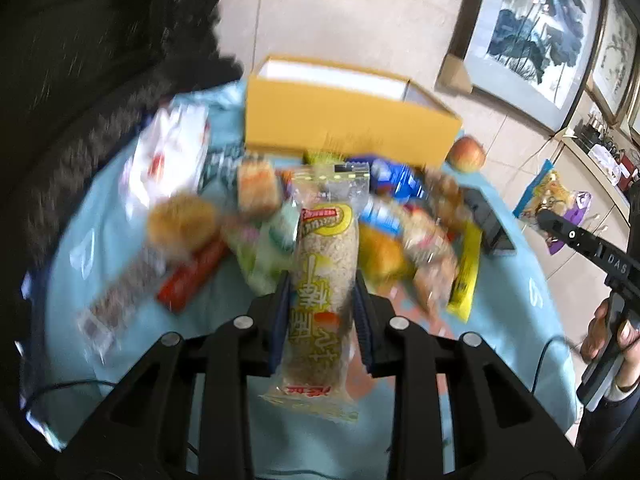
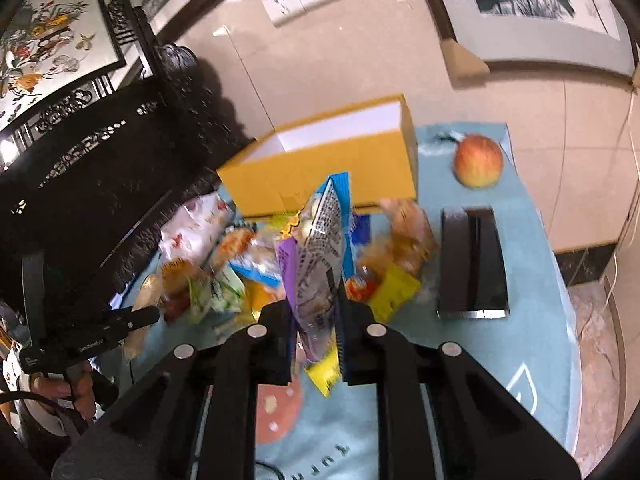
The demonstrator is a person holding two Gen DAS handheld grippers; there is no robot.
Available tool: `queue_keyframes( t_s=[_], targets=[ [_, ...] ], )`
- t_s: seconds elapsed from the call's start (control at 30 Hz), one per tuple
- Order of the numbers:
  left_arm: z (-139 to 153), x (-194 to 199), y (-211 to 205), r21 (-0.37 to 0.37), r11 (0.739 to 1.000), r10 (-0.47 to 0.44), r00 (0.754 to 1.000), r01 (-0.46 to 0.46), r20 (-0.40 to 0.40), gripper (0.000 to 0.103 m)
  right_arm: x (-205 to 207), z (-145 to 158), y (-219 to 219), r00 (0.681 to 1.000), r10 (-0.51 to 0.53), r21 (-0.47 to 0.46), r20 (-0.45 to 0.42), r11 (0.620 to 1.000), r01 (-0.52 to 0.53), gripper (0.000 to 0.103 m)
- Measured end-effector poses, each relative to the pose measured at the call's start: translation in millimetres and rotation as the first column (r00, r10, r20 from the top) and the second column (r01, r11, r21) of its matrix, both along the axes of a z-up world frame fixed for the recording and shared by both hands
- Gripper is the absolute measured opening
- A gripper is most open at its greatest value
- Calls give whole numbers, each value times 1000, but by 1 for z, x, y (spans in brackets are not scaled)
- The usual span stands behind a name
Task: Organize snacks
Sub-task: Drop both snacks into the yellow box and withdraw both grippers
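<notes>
My left gripper (image 1: 322, 280) is shut on a long clear pack of oat-coloured snack bar (image 1: 324, 264) with yellow print, held above the table. My right gripper (image 2: 314, 304) is shut on a purple, blue and yellow chip bag (image 2: 318, 248), also lifted; that bag shows at the far right in the left wrist view (image 1: 554, 200). A pile of several mixed snack packs (image 1: 240, 216) lies on the light blue tablecloth (image 1: 516, 312), in front of an open yellow cardboard box (image 1: 344, 128), which the right wrist view also shows (image 2: 332, 168).
An apple (image 2: 478, 160) sits at the table's far right corner. A black rectangular case (image 2: 472, 264) lies right of the pile. A dark carved wooden chair (image 2: 100, 168) stands left of the table. Framed paintings (image 1: 528, 32) lean against the wall behind.
</notes>
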State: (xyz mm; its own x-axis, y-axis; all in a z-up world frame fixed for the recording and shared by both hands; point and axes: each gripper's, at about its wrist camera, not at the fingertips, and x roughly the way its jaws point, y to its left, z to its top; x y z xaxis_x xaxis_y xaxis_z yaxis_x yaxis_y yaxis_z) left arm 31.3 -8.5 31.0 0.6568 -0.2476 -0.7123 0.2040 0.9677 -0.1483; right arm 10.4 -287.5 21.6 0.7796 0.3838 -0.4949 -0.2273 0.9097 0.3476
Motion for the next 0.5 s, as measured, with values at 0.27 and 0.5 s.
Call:
queue_keyframes(
  t_s=[0.27,0.5],
  targets=[
    [57,60,-48,96,995,-46,990,33,135,29,54,55,13,995,8,-13,97,1000,-7,16],
    [74,139,-68,90,996,-19,988,5,156,29,117,69,21,992,-26,-47,120,998,32,16]
  ],
)
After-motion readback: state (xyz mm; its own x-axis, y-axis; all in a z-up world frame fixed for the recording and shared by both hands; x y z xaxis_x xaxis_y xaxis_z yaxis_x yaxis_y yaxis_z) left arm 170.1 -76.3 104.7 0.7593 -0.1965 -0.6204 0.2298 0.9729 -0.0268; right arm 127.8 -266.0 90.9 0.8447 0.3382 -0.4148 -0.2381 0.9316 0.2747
